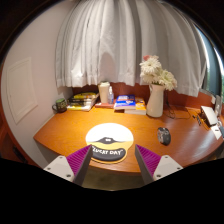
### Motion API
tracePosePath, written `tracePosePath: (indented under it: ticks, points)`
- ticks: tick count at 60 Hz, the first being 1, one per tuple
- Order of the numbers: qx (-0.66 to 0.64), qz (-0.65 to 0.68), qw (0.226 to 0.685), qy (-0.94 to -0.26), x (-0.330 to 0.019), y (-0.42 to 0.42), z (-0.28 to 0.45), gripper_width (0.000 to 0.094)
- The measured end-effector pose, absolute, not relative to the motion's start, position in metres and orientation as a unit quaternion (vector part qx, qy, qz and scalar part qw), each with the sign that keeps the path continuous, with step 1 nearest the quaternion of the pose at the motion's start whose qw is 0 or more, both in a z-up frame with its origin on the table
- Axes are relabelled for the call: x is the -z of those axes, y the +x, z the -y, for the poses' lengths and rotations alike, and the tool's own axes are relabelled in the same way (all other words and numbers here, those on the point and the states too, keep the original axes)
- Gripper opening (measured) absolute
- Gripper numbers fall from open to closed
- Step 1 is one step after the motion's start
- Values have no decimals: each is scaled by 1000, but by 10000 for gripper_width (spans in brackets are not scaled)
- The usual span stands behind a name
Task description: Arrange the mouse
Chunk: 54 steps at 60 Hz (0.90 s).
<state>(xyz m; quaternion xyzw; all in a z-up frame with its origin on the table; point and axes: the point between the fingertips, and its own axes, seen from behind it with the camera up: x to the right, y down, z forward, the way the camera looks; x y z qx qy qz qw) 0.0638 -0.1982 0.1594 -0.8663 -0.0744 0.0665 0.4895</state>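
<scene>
- My hand-held gripper [112, 163] hangs released above the near edge of the bench [60, 132], its two purple pads spread wide and pressing on nothing.
- Just ahead of the fingers, between their tips and a little beyond, lies a round mat [107, 141], dark with a pale centre and lettering on it. It looks like the place where a mouse belongs.
- The mouse [183, 112] itself I cannot pick out with certainty. My best guess is the small dark shape at the far right of the bench, past the grey cup [164, 134]; it is too small to confirm.
- If that is it, I judge it light, rigid and smooth-shelled, so likely slippery. I would take it across its narrow sides at mid-body, pads flat on the flanks, with moderate pressure.
- The white vase of flowers [156, 98] stands near that route and looks easy to tip, so I would reach low and wide of it.
- Books [125, 101] and boxes [84, 99] sit far off by the curtain [120, 45], well apart from my path.
</scene>
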Motion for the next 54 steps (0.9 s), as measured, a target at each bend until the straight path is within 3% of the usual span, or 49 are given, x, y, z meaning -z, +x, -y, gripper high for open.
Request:
tracePosePath:
  ticks: [3,17,44,50,54]
  points:
    - [-50,73,478,-874,-108,99,197,856]
    - [4,28,434,-900,-39,200,170,856]
    - [53,3,416,-908,2,304,24,851]
    - [44,2,415,-909,6,310,2,804]
    - [40,1,418,-907,6,314,-9,721]
